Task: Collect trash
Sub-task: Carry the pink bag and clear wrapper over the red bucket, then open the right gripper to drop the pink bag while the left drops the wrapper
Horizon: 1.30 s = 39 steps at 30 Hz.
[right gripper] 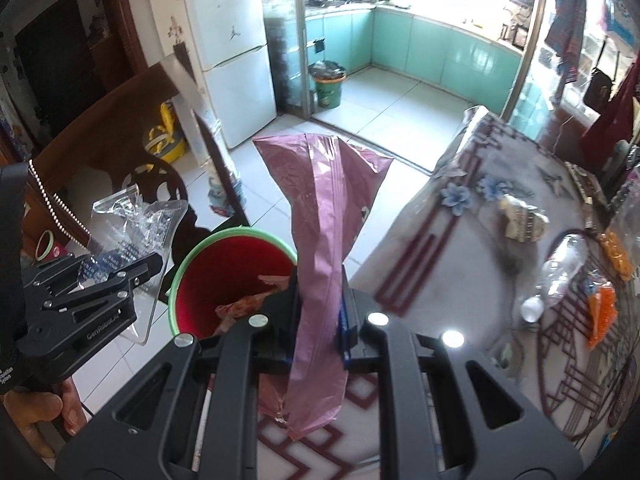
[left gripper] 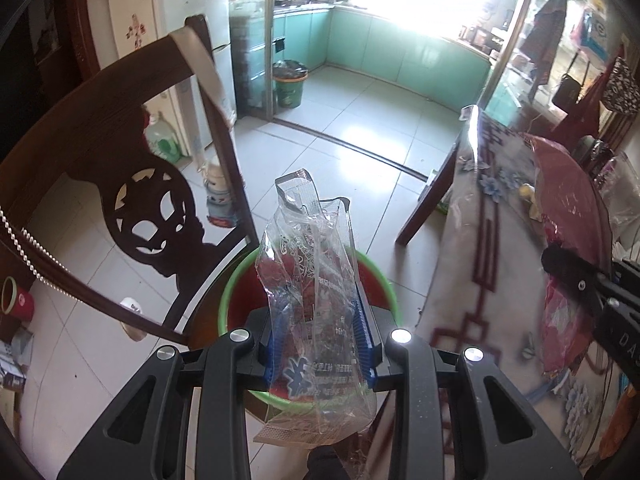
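Left gripper point(left gripper: 320, 344): clamped on a clear plastic wrapper point(left gripper: 316, 280), blue pads pinching it near the middle, both ends loose.
Right gripper point(right gripper: 320, 320): clenched on a pink plastic bag point(right gripper: 320, 248), held at its narrow waist; top fans out above, bottom hangs below.
Where the trash is: both pieces hang in the air, the wrapper right over the green-rimmed red bin point(right gripper: 236, 272), the bag at its rim on the table side.
How it will handle: I judge both very light, soft and crinkly, a bit slippery; they may cling to the pads or drift as they drop. A mid-body pinch, as now, keeps them from slipping out.
In the bin: some crumpled pinkish scraps point(right gripper: 244, 304) already lie inside.
Around: a dark carved wooden chair point(left gripper: 132, 184) just beside the bin, a table with a patterned cloth point(right gripper: 460, 248) on the other side, with an empty clear bottle point(right gripper: 560, 276), a crumpled wrapper point(right gripper: 524, 220) and orange packets point(right gripper: 604, 308).
In the way: the chair back and table edge crowd the bin; its mouth looks open enough.
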{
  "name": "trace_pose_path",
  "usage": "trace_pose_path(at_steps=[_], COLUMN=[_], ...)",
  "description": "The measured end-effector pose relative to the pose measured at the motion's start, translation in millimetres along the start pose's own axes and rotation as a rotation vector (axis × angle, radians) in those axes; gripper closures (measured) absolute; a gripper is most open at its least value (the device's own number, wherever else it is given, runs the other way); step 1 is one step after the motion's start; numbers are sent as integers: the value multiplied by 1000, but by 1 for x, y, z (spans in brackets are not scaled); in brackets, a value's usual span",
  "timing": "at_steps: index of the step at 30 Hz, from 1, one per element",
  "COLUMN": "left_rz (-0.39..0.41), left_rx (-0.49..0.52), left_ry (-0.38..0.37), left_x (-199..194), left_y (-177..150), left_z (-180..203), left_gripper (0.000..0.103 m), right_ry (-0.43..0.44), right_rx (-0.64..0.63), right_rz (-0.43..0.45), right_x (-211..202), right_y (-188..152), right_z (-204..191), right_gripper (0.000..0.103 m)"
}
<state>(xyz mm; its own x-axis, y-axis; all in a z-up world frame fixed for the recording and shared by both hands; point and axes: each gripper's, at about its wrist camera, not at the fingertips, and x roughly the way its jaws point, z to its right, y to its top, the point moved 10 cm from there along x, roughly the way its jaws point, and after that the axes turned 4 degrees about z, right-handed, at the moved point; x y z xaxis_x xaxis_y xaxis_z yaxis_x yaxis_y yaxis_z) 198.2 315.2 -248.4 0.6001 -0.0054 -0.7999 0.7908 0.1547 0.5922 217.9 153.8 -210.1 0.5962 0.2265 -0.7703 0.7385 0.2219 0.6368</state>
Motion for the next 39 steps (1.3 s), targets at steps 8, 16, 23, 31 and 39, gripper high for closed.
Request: trace_pose_path(at_steps=[8, 16, 23, 31, 39], left_rz=[-64, -138, -165, -185, -186], left_rx=[-25, -58, -70, -82, -100], left_ry=[26, 46, 50, 60, 88], left_x=[26, 51, 63, 69, 69], left_y=[-6, -18, -20, -23, -25], left_z=[-17, -36, -44, -49, -56], left_gripper=[74, 74, 74, 74, 56], right_ry=[59, 121, 162, 182, 203], right_rx=[-10, -3, -8, -24, -32], right_rz=[-82, -172, -204, -217, -202], right_x=[30, 57, 67, 71, 67], right_y=[-13, -26, -27, -28, -27], right_z=[-17, -31, -40, -48, -51], right_gripper=[87, 86, 86, 84, 67])
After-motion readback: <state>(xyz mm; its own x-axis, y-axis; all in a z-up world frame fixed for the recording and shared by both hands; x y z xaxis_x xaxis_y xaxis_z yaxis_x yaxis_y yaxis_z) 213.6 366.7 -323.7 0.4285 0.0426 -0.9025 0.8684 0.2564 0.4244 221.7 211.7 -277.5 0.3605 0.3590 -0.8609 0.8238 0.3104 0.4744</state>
